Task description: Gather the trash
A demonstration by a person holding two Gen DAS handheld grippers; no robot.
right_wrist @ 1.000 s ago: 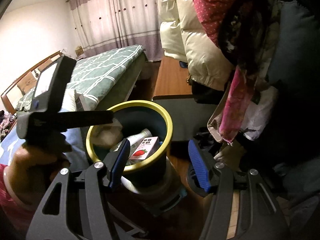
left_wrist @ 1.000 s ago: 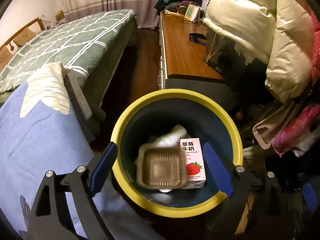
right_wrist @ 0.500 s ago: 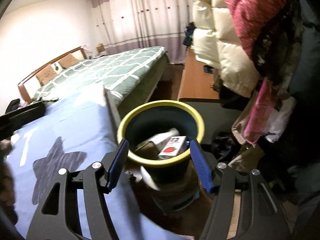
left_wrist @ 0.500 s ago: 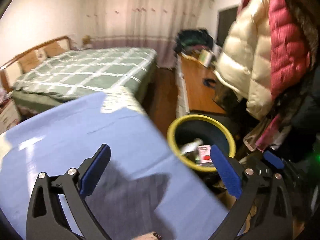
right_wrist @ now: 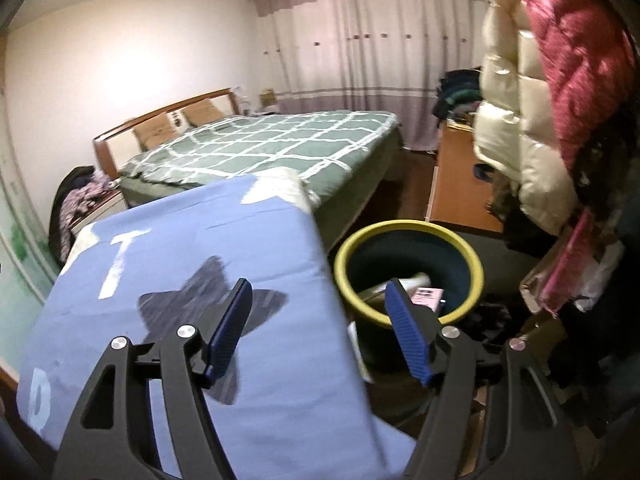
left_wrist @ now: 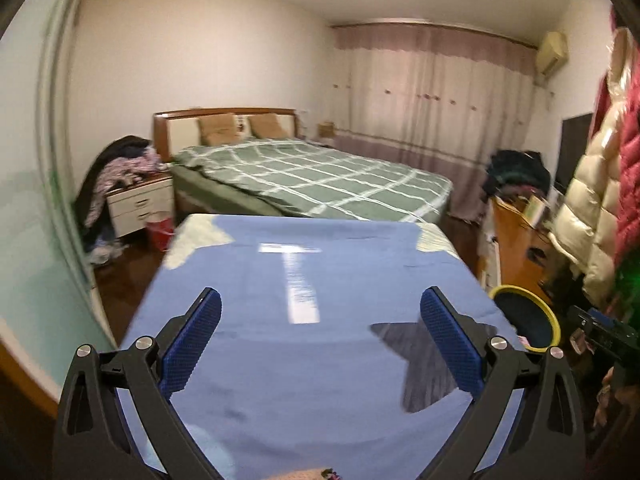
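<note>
Blue cloth (right_wrist: pixel 208 280) shows letters "T" and "D"; left tongs (left_wrist: pixel 320 340) spread empty, right tongs (right_wrist: pixel 320 332) opening, empty.

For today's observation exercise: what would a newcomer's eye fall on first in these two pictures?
Probably the blue cloth with its dark star, spread across the foreground under both grippers. Next, the yellow-rimmed bin right of it, with a pink carton inside. Behind stands the green checked bed.

blue tabletop (left_wrist: pixel 312 352): bare | bin (right_wrist: pixel 408 268) flanked: coats (right_wrist: pixel 520 120), table edge
</note>
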